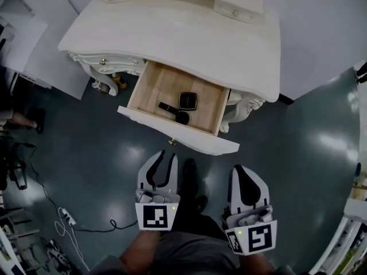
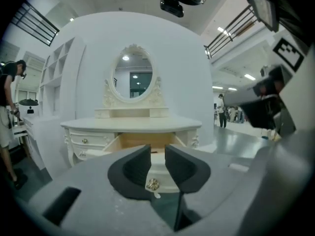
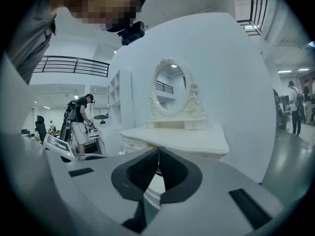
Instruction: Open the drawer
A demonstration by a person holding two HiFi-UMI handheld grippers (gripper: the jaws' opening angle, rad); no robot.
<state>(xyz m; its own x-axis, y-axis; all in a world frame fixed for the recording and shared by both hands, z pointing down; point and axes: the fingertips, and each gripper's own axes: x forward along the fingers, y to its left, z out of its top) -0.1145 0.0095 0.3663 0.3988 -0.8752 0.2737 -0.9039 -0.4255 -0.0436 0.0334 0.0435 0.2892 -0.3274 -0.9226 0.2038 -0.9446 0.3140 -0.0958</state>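
Observation:
The white dressing table (image 1: pixel 172 36) has its middle drawer (image 1: pixel 155 90) pulled out, its wooden bottom showing. A square black compact (image 1: pixel 187 101) and a long black item (image 1: pixel 175 113) lie in it. The gold knob (image 1: pixel 172 142) sits on the drawer's white front. Both grippers hang in front of the drawer, apart from it. My left gripper (image 1: pixel 164 156) is open with nothing between its pads; in the left gripper view (image 2: pixel 157 154) the knob (image 2: pixel 152 184) shows beyond the gap. My right gripper (image 1: pixel 239 169) is shut and empty, its tips meeting in the right gripper view (image 3: pixel 158 150).
A power strip with a cable (image 1: pixel 66 215) lies on the dark floor at the left. An oval mirror (image 2: pixel 132 79) stands on the table top. A person (image 2: pixel 7 112) stands at the far left beside white shelves; the same or another person (image 3: pixel 78 122) shows in the right gripper view.

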